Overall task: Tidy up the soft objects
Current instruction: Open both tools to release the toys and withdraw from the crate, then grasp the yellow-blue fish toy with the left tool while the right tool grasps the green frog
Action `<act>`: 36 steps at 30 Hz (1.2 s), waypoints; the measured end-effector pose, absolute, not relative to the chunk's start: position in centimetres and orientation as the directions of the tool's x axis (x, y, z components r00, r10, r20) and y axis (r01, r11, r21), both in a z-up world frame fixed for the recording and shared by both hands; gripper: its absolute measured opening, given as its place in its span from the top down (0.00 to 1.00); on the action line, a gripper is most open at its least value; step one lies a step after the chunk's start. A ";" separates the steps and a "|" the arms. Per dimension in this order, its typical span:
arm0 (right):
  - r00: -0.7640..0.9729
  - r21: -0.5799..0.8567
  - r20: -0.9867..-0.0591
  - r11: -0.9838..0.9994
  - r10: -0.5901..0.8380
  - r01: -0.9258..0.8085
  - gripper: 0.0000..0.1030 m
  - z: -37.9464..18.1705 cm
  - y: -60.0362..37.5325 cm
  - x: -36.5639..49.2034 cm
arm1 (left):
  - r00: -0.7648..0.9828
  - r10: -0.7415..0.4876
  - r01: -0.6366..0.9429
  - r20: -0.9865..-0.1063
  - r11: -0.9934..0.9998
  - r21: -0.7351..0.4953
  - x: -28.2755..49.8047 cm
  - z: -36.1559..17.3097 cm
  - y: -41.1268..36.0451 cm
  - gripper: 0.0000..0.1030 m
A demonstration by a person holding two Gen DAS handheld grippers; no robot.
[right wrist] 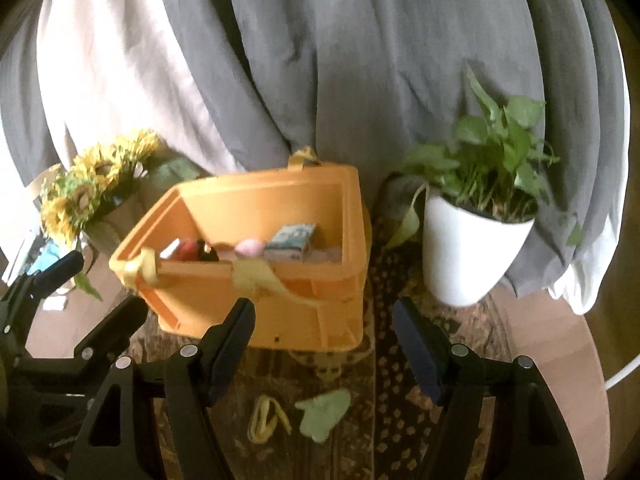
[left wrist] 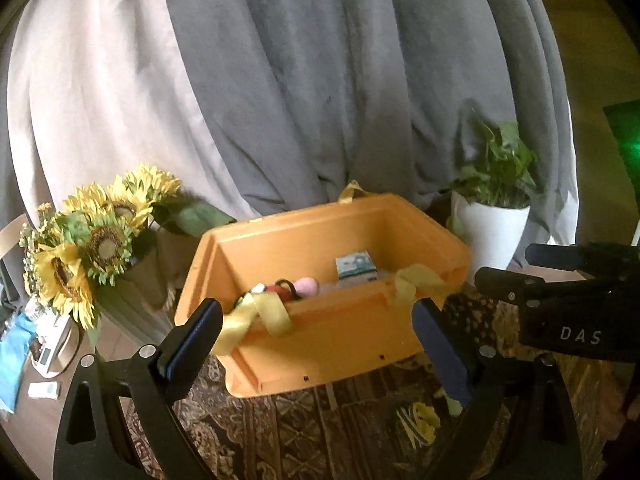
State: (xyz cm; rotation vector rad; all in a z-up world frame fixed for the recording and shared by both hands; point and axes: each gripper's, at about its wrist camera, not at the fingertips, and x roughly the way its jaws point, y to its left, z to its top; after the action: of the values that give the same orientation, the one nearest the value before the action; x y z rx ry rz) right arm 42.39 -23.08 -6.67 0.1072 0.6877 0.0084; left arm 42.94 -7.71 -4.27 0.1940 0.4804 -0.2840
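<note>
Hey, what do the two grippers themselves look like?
Both the left gripper and the right gripper are matte black angular frames with triangular cutouts, silver bolt heads and dark blue pads on the fingers. The right one carries white "DAS" lettering.

White letters "DAS" stand on the black body of the right gripper (left wrist: 580, 300); nothing else is legible.
</note>
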 end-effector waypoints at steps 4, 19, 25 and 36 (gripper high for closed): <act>0.750 0.124 -0.658 0.992 0.064 0.024 0.30 -8.1 -23.6 41.6 | 0.832 -0.238 0.336 -0.502 0.935 0.114 42.1 -5.2 -8.2 0.06; 0.662 0.149 -0.744 0.988 0.089 0.034 0.30 -12.5 -23.8 40.4 | 0.752 -0.273 0.425 -0.600 0.896 0.125 40.2 -10.0 -9.5 0.06; 0.635 0.150 -0.767 0.988 0.092 0.038 0.30 -14.0 -23.9 40.4 | 0.718 -0.290 0.459 -0.633 0.881 0.117 39.4 -11.7 -9.9 0.06; 0.576 0.152 -0.811 0.988 0.102 0.039 0.32 -16.5 -24.2 41.0 | 0.677 -0.310 0.535 -0.668 0.830 0.157 38.2 -14.8 -11.7 0.12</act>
State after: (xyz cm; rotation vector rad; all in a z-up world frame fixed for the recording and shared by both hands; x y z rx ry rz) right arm 40.96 -24.15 -16.47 0.1599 0.9573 0.0373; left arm 38.18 -11.73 -14.82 0.3567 0.6754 -0.4864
